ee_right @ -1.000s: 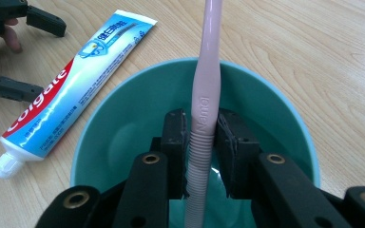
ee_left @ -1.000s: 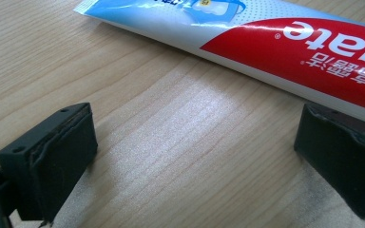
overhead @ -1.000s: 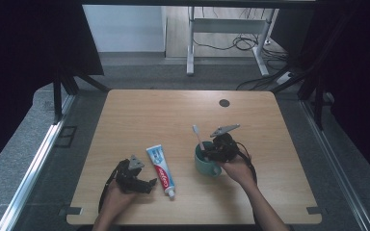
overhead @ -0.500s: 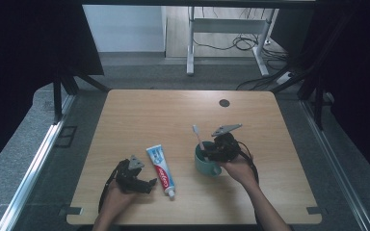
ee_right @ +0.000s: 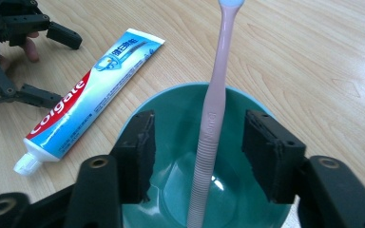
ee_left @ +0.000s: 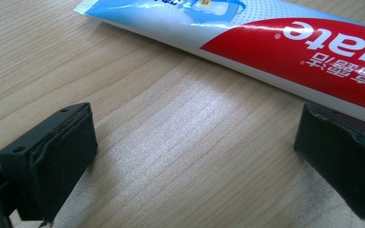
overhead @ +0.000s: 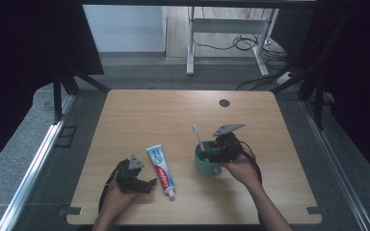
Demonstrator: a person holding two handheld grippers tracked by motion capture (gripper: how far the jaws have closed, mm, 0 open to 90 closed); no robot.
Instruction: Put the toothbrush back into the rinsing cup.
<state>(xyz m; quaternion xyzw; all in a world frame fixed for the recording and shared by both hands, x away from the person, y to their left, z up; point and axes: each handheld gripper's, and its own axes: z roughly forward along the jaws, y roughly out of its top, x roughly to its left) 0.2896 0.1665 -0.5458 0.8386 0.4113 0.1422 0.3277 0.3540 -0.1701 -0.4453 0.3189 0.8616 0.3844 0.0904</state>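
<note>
Pink plastic stands between the jaws of the right gripper (ee_right: 197,147): a toothbrush (ee_right: 212,118), handle down in a teal mug (ee_right: 171,102), head up and leaning on the rim. The jaws have just been opening and now stand apart on either side of the handle, with neither pad pressing it. The brush looks light, slim and stiff, and the ribbed lower handle offers the surest hold; its smooth upper neck would probably slip. The mug sits on the wooden table (overhead: 139,115) near the front edge, right of centre. Left of it lies a toothpaste tube (overhead: 161,169), soft and easy to dent, best taken across its flat middle. The left gripper (ee_left: 195,156) rests beside it, jaws spread wide over bare wood.
</note>
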